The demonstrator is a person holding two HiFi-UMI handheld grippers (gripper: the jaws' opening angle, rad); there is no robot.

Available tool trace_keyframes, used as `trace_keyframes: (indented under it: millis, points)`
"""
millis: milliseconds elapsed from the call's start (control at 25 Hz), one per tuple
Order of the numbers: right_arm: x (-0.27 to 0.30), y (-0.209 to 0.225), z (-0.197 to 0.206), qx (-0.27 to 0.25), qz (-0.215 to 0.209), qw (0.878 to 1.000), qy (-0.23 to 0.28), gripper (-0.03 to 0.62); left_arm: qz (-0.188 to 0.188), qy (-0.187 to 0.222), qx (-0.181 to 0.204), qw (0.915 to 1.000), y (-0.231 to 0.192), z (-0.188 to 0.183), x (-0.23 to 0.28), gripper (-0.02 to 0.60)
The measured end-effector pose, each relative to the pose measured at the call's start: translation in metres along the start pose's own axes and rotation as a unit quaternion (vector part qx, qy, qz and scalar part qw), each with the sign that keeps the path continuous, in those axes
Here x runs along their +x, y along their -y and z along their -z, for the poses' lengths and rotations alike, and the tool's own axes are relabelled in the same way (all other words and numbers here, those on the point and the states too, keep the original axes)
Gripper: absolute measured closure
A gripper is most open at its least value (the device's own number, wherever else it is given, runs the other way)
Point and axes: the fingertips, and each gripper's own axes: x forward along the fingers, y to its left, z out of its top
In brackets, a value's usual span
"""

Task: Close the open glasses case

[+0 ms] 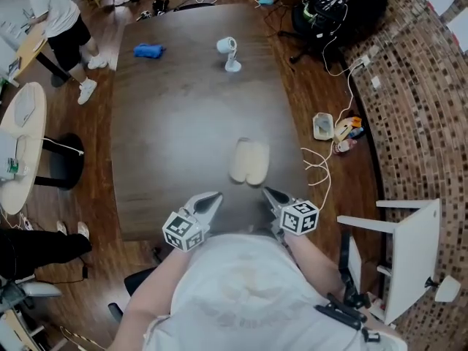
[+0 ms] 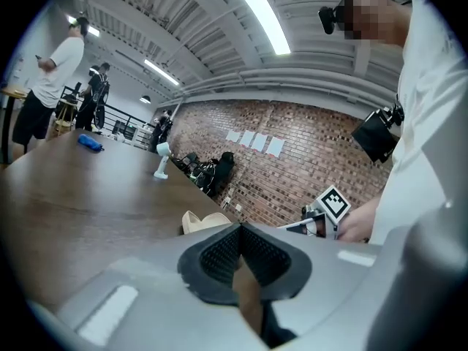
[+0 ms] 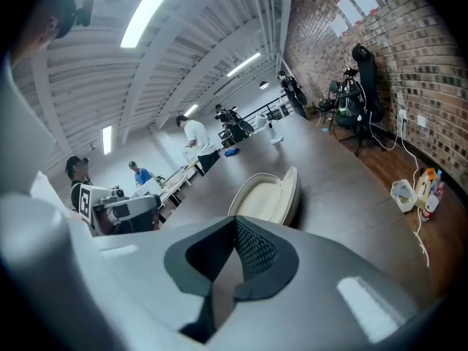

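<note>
The cream glasses case (image 1: 248,162) lies open on the dark wooden table (image 1: 183,123), its two halves spread side by side. My left gripper (image 1: 217,195) is at the near table edge, just short of the case and to its left, jaws shut and empty. My right gripper (image 1: 266,191) is close to the case's near right corner, also shut on nothing. In the left gripper view the case (image 2: 205,221) peeks over the closed jaws (image 2: 240,229). In the right gripper view the open case (image 3: 268,195) lies just ahead of the shut jaws (image 3: 235,224).
A blue object (image 1: 148,50) and a small white stand-like device (image 1: 229,53) sit at the table's far end. A white chair (image 1: 409,254) stands to the right and a round white table (image 1: 18,145) to the left. Cables and small items (image 1: 333,127) lie on the floor. A person (image 1: 62,17) stands at the far left.
</note>
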Motion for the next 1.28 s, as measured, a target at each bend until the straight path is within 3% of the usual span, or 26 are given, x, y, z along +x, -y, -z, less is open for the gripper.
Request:
trace_keyframes:
  millis: [280, 760, 1040, 1280]
  points:
    - [0.003, 0.017, 0.002, 0.034, 0.022, 0.999, 0.002, 0.585, 0.015, -0.005, -0.001, 0.9999, -0.005, -0.001, 0.008, 0.577]
    - [0.026, 0.054, -0.025, 0.059, 0.052, 0.997, 0.005, 0.568, -0.030, 0.006, -0.014, 0.9994, -0.017, 0.005, -0.015, 0.577]
    - [0.037, 0.083, -0.031, 0.096, 0.089, 0.991, 0.009, 0.453, -0.066, 0.019, -0.022, 0.9974, -0.025, 0.008, -0.041, 0.577]
    - [0.055, 0.095, -0.027, 0.165, 0.086, 0.982, 0.023, 0.387, -0.091, 0.022, -0.027, 0.9952, -0.028, 0.009, -0.057, 0.577]
